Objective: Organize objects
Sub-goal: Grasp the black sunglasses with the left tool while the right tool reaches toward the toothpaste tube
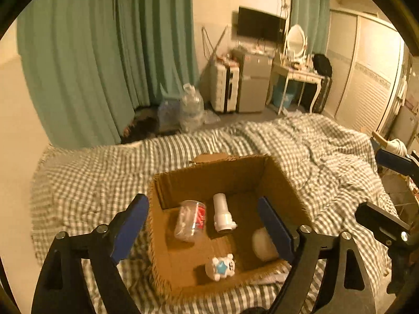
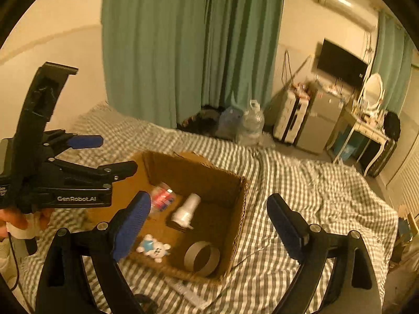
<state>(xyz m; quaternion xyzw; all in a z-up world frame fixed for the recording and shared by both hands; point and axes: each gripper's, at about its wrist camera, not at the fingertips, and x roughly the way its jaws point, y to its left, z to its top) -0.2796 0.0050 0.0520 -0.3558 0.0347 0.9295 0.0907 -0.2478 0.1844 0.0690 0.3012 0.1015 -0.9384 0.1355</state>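
An open cardboard box (image 1: 222, 180) (image 2: 199, 167) sits on a checked bed cover. Inside lie a clear cup with red and white pieces (image 1: 189, 221) (image 2: 163, 199), a white bottle (image 1: 222, 213) (image 2: 186, 210), a small white bear toy with a blue star (image 1: 220, 267) (image 2: 154, 248) and a tape roll (image 1: 263, 244) (image 2: 202, 258). My left gripper (image 1: 204, 225) hangs over the box, open and empty; it also shows in the right wrist view (image 2: 104, 154). My right gripper (image 2: 209, 222) is open and empty over the box's right side; it also shows at the right edge of the left wrist view (image 1: 387, 183).
The bed with its grey checked cover (image 1: 327, 157) (image 2: 314, 183) spreads all round the box. Green curtains (image 1: 104, 52), plastic bags (image 1: 191, 107), a suitcase (image 1: 225, 89), a small fridge (image 1: 252, 83) and a dressing table (image 1: 301, 73) stand beyond the bed. A flat packet (image 2: 188, 293) lies in front of the box.
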